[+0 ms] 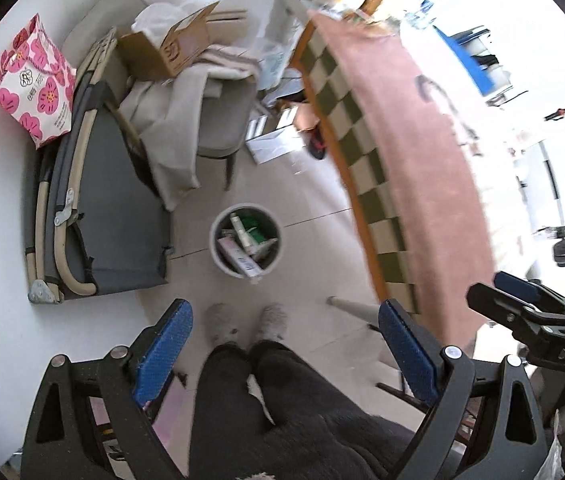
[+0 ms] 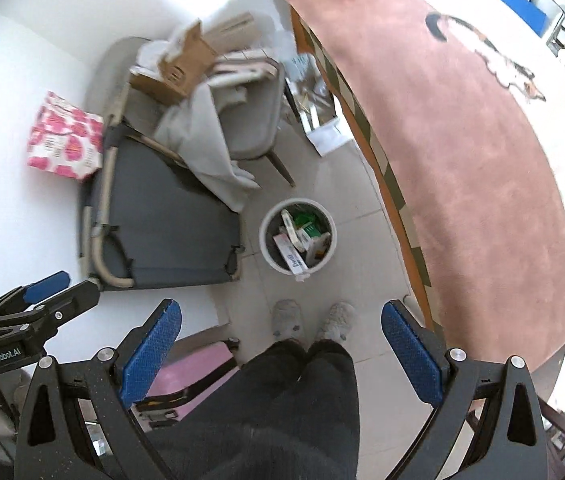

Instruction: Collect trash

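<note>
left wrist: left tool point(image 1: 285, 348) spread wide, nothing held; white bin point(image 1: 245, 241) on floor beyond slippers point(image 1: 246, 322), packed with cartons.
right wrist: right tool point(image 2: 281, 342) spread wide, empty; bin point(image 2: 297, 240) beside pink tabletop point(image 2: 462, 160).

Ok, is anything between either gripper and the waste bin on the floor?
Nothing visible. Both the left gripper and right gripper are open and empty, and only bare floor and the person's slippered feet lie short of the bin.
</note>
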### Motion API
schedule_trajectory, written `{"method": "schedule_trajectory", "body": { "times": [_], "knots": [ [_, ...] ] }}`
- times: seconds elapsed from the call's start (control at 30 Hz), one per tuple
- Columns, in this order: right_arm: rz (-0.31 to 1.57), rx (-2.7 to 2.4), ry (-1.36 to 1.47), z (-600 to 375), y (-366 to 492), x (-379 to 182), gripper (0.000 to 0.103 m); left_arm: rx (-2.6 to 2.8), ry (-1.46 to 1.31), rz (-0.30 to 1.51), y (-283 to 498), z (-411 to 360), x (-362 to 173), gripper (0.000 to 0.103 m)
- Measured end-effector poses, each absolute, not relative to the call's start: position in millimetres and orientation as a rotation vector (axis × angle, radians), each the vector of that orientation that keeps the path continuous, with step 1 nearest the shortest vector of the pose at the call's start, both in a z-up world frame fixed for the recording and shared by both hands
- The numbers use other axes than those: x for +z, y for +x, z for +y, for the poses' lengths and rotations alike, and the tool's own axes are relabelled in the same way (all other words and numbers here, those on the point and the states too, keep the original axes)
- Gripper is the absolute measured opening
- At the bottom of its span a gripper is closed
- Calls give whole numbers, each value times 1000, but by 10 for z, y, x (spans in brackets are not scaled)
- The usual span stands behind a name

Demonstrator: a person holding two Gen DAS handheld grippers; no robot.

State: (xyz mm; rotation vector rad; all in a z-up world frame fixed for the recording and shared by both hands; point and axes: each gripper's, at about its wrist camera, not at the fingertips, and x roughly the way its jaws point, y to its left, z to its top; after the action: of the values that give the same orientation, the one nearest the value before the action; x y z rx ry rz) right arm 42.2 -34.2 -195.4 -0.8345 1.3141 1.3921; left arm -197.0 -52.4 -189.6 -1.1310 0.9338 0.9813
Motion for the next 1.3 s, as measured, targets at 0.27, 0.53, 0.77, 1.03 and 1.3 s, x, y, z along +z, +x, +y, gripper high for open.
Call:
{"method": "schedule_trajectory", "body": {
  "times": [0.27,0.53,0.77,1.03,1.3],
  "knots": [
    [1331,1482,-801,-606,362,-1294,102,948,-1106,842,-1978,-777,-1249,95],
    [1334,1528,-761,-749,303,-953,103,952,-1068,791,-2036,-887,-894,95],
    [1331,1532,-748,-782,285,-814,103,964,-1042,767,-2094,-927,-765,95],
    [1329,1546,-757,-769,249,-758,103,969,-1036,766,-2111,-936,-740,95],
    [1326,1547,-772,-784,214,-727,103,989,-1045,772,-2110,-993,-766,102]
  ]
}}
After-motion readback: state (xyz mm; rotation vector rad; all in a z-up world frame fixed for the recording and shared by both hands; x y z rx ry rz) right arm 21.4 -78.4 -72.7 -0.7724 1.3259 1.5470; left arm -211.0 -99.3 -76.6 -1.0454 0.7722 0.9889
